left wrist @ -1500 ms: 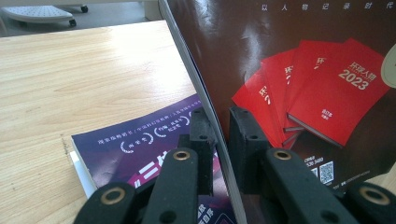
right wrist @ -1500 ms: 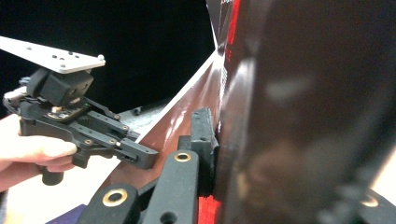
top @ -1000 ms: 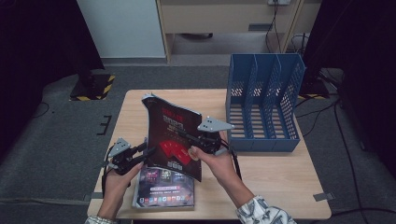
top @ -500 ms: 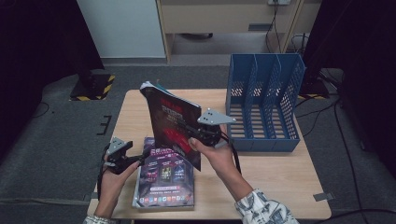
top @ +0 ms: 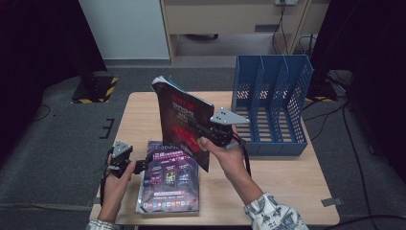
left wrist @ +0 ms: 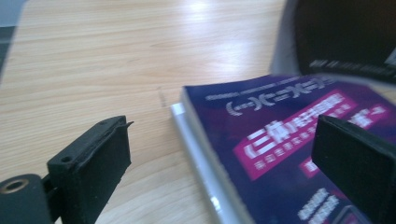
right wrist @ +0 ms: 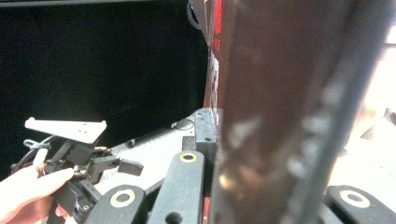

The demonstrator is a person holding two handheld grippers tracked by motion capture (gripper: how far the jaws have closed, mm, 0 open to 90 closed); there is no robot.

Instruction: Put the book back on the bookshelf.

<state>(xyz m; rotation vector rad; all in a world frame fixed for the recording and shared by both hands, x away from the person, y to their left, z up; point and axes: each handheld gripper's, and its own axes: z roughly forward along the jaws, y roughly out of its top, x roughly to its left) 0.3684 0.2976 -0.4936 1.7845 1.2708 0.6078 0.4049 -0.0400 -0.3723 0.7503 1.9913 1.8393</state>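
A wooden desk (top: 297,177) is seen from above. A blue file rack (top: 272,103) with three slots is stood at its far right side. A purple magazine (top: 168,177) is laid flat near the front edge. A dark magazine (top: 184,122) with red print is held upright above the desk, between the rack and the flat one. It is clamped tight at its lower edge by the right hand-held gripper (top: 207,136). The left hand-held gripper (top: 143,165) is kept low at the left edge of the purple magazine. Its jaws have just been opening and are now spread wide, with that magazine's corner (left wrist: 280,154) seen between them, untouched.
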